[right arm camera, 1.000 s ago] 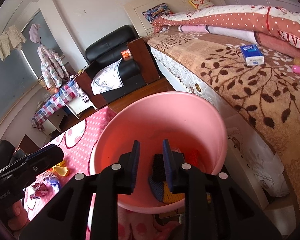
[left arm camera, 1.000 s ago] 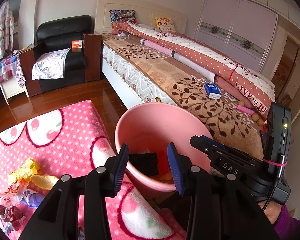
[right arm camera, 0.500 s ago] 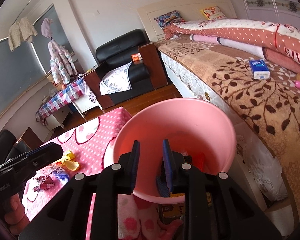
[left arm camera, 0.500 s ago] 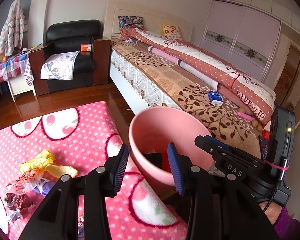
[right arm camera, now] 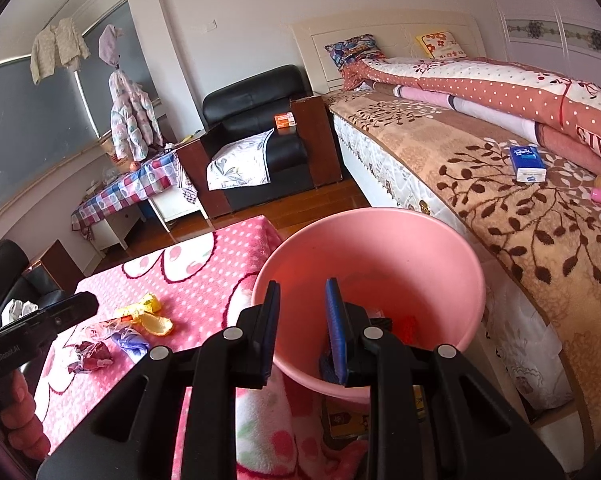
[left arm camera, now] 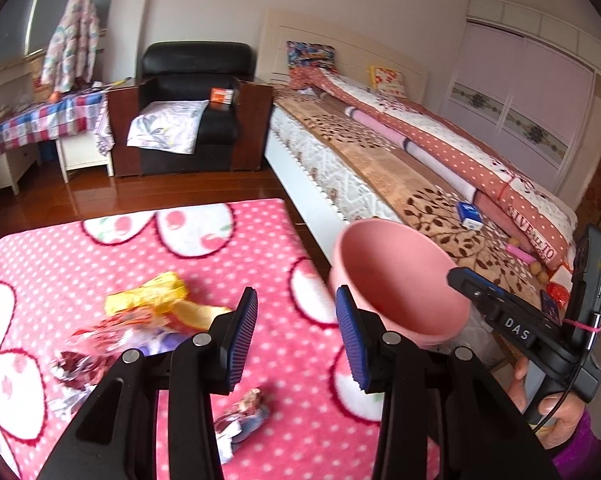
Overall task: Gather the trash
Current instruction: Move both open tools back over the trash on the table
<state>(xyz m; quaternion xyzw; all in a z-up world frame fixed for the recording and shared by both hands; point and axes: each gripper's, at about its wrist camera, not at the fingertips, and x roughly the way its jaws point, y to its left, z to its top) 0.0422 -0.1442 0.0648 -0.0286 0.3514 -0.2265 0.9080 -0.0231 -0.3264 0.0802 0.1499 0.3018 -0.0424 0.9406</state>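
Pink blanket [left arm camera: 100, 248], four wrappers, one bucket [right arm camera: 380, 248]

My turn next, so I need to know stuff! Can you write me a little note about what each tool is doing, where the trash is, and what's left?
Left tool: open, empty, above the pink blanket, near the wrappers.
Right tool: open a little, empty, over the pink bucket.
Done: some trash already lies in the bucket.
Left: yellow wrapper, crumpled red and purple wrappers beside it, and a small wrapper near the left tool. Probably pick those up and drop them in the bucket beside the blanket.
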